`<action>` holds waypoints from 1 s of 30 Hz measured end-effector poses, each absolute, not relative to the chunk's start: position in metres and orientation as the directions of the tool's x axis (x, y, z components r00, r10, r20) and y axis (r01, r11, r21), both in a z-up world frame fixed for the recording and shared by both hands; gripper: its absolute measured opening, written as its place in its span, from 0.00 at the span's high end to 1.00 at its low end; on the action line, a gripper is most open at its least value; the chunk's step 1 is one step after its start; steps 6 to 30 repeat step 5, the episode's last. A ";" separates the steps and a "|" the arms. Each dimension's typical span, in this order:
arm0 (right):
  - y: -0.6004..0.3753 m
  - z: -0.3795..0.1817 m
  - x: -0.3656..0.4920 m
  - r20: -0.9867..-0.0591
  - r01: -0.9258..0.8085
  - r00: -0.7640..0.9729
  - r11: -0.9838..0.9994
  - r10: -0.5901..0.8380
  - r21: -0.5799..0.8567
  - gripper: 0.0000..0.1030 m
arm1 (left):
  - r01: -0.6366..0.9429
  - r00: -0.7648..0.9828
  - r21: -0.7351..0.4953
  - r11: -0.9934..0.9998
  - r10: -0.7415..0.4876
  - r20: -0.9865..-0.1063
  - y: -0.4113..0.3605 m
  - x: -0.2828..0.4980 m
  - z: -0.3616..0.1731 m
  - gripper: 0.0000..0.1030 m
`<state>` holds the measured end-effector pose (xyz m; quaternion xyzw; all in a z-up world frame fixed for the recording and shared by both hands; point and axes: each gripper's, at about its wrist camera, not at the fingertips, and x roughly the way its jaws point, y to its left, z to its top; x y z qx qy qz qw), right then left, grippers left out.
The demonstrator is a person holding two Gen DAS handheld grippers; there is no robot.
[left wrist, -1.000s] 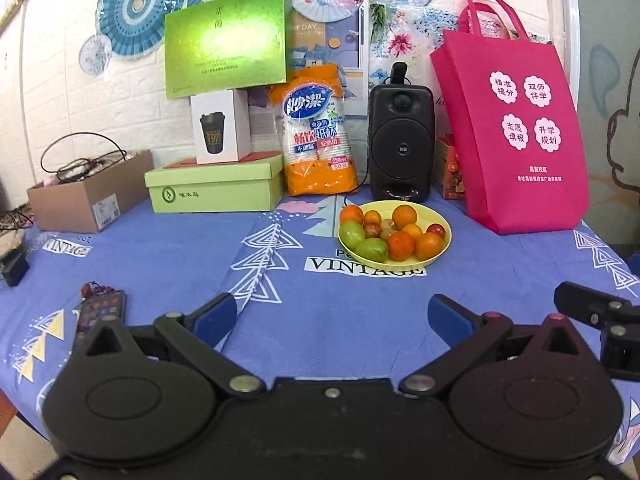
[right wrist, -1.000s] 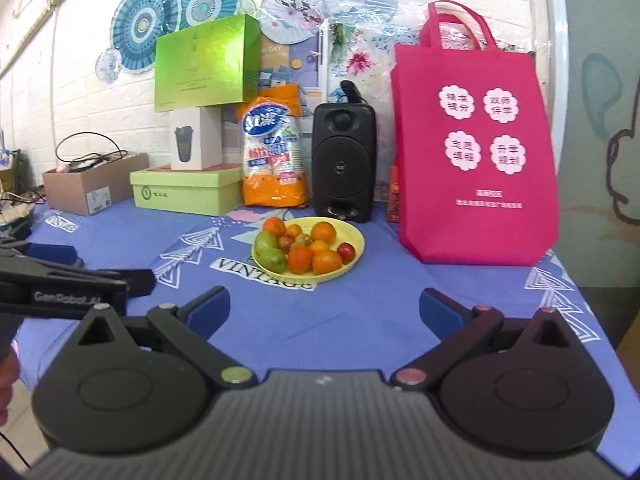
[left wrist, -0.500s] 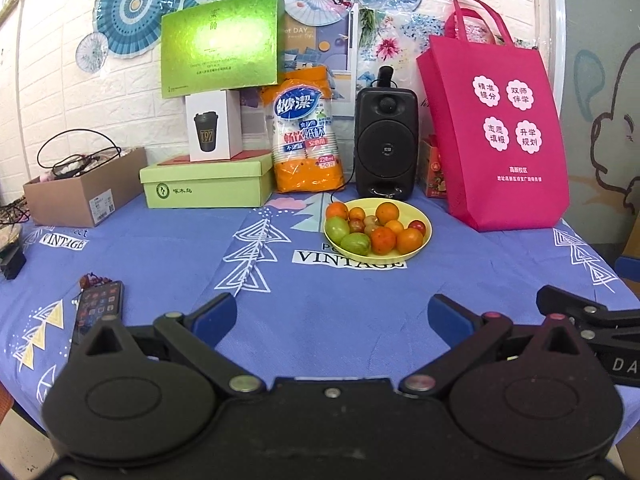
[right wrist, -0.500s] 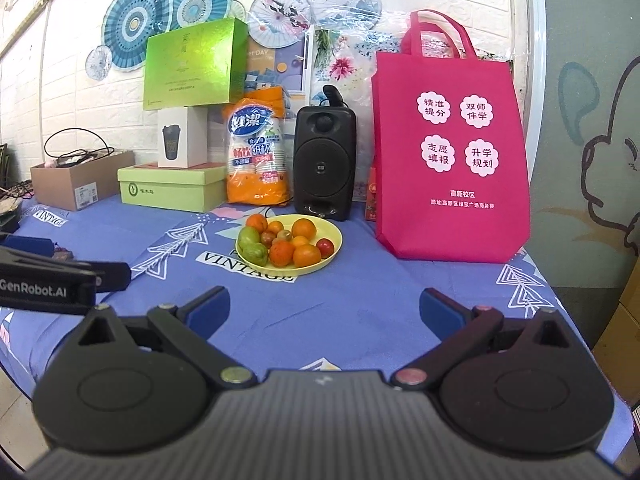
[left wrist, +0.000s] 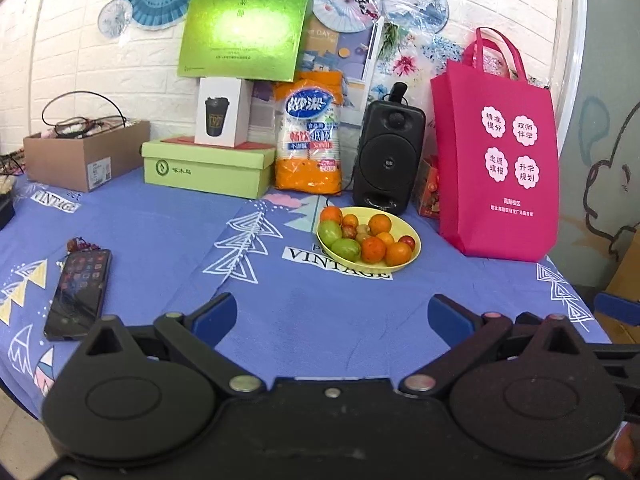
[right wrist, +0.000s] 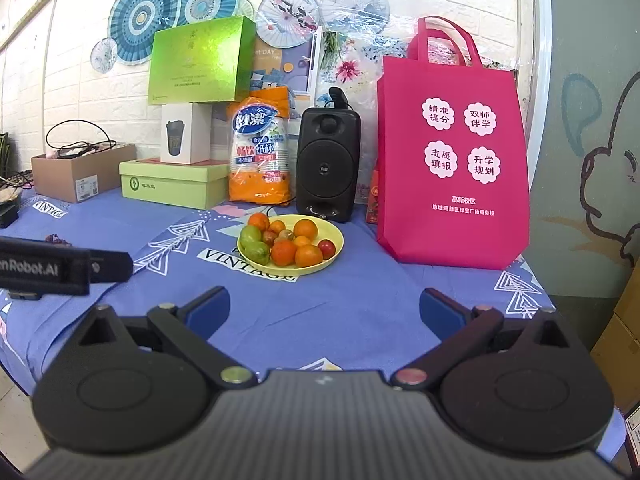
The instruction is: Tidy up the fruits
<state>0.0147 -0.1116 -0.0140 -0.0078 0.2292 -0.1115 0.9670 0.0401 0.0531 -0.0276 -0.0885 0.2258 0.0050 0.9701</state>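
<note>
Across the blue-clothed table (left wrist: 160, 236), every fruit (right wrist: 283, 251) lay heaped in the yellow plate (right wrist: 335, 258) before the speaker (left wrist: 387, 156), both grippers (left wrist: 332, 312) (right wrist: 325, 308) held back, jaws apart and empty, fitting either a finished gathering or a sorting ahead.

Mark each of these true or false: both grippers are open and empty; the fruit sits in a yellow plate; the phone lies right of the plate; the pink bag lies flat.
1. The left gripper and right gripper are open and empty. True.
2. The fruit sits in a round yellow plate. True.
3. The black smartphone lies right of the plate. False: it lies far to its left.
4. The pink fabric tote bag lies flat. False: it stands upright.
</note>
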 end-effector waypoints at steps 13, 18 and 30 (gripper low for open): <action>-0.111 -0.014 0.015 -0.442 0.209 0.870 0.976 -0.218 -0.069 0.00 | -0.080 0.901 -0.125 0.989 0.019 -0.433 0.052 0.040 -0.026 0.00; -0.111 -0.014 0.015 -0.442 0.209 0.870 0.976 -0.218 -0.069 0.00 | -0.080 0.901 -0.125 0.989 0.019 -0.433 0.052 0.040 -0.026 0.00; -0.111 -0.014 0.015 -0.442 0.209 0.870 0.976 -0.218 -0.069 0.00 | -0.080 0.901 -0.125 0.989 0.019 -0.433 0.052 0.040 -0.026 0.00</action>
